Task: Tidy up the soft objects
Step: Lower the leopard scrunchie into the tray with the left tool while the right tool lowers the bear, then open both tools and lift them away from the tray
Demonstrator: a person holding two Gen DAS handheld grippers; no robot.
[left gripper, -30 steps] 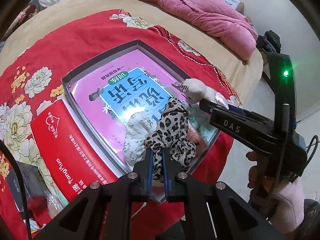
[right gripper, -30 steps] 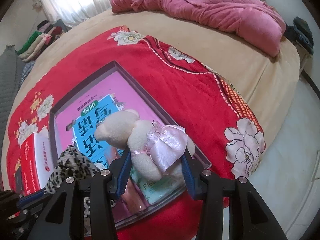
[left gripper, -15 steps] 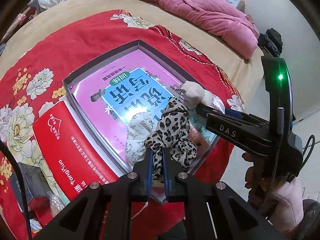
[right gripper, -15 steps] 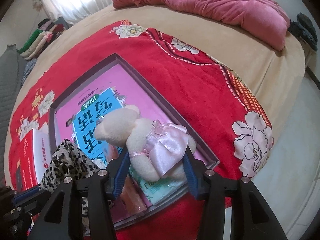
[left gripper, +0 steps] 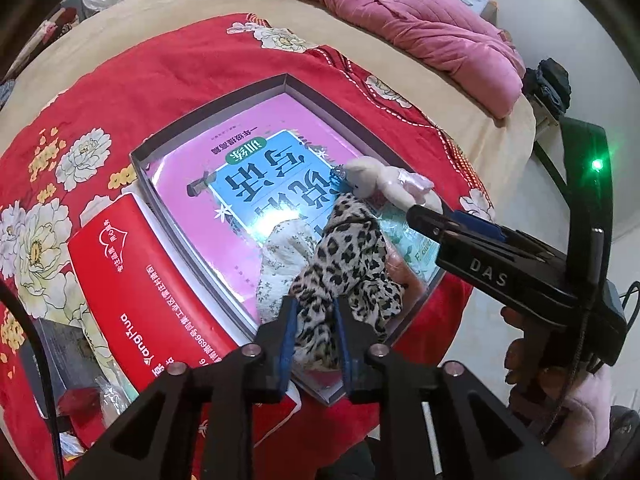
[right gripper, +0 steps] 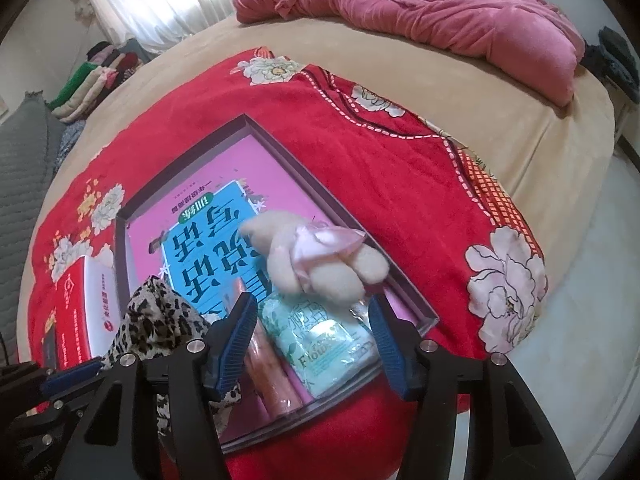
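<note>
A shallow grey box (right gripper: 280,148) is seen on a red flowered blanket (right gripper: 392,168) spread over the bed, with a pink and blue book (right gripper: 200,232) lining its floor. In the right wrist view the plush toy (right gripper: 320,264), cream-coloured with a pale pink satin bow, is found lying in the box at about twelve o'clock from the right hand-held gripper (right gripper: 312,336), just beyond the fingertips and no longer between the pads; its long axis runs roughly from ten o'clock to four o'clock across the line of the fingers. The jaws of that hand-held gripper have just been opening and are seen apart, with nothing pressed between them, so the toy is judged released into the box. A mint tissue pack (right gripper: 324,344) lies directly below the open jaws. In the left wrist view the leopard-print cloth (left gripper: 348,264) is heaped in the near corner of the box, at twelve o'clock from the left hand-held gripper (left gripper: 314,336); its trailing end lies between the blue pads, whose jaws have just been opening slightly, so that the cloth appears loosely flanked rather than squeezed. A pale floral cloth (left gripper: 280,256) lies just beside it at ten o'clock. A red carton (left gripper: 132,280) stands outside the box at nine o'clock.
</note>
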